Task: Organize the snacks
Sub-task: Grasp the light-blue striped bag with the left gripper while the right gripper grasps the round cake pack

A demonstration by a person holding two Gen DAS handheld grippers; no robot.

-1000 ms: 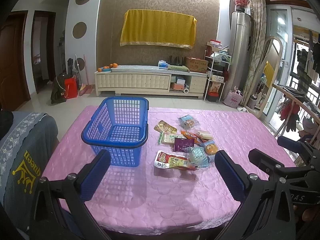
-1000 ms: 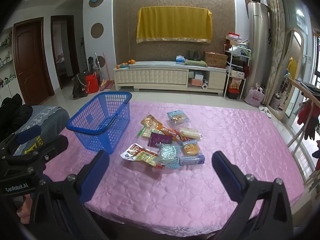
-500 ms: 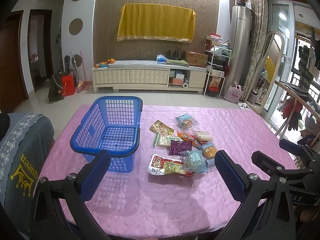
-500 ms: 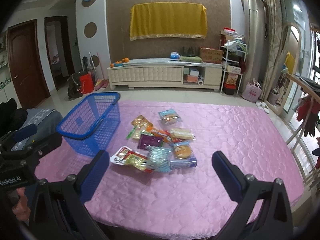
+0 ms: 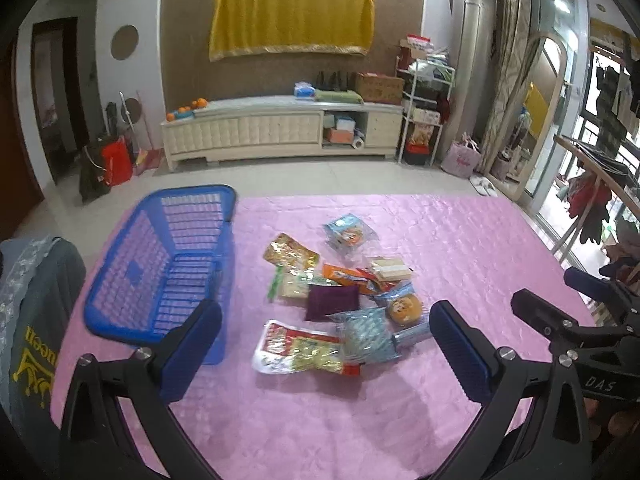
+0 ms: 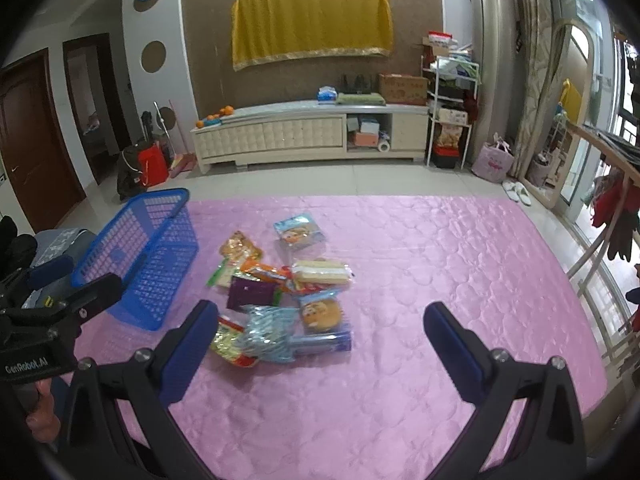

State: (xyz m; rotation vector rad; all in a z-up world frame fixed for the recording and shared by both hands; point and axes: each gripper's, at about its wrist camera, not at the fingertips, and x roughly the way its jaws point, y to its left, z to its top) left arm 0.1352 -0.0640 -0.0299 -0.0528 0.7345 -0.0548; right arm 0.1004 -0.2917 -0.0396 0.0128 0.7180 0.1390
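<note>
A blue plastic basket [image 5: 120, 264] [image 6: 156, 224] with nothing in it stands on the pink tablecloth [image 5: 460, 248] [image 6: 440, 248], left of a pile of snack packets. The pile holds a red-and-yellow packet [image 5: 298, 348], a light blue packet [image 5: 366, 340] [image 6: 270, 332], a purple packet [image 5: 332, 302] [image 6: 252, 292], a round cake in a clear wrapper [image 5: 404, 308] [image 6: 322, 312] and several more. My left gripper [image 5: 326, 320] hovers open above the near side of the pile. My right gripper [image 6: 320, 320] is open too, above the pile's right side, holding nothing.
A grey cushioned seat with yellow lettering [image 5: 28, 320] sits at the table's left edge. Beyond the table are tiled floor, a long white cabinet [image 5: 280, 128] and a metal shelf rack [image 5: 424, 112]. A wooden rack with clothes [image 6: 616, 208] stands to the right.
Both grippers have moved forward and slightly right toward the snack pile, which now looks larger and closer. Both stay open. Nothing on the table has moved.
</note>
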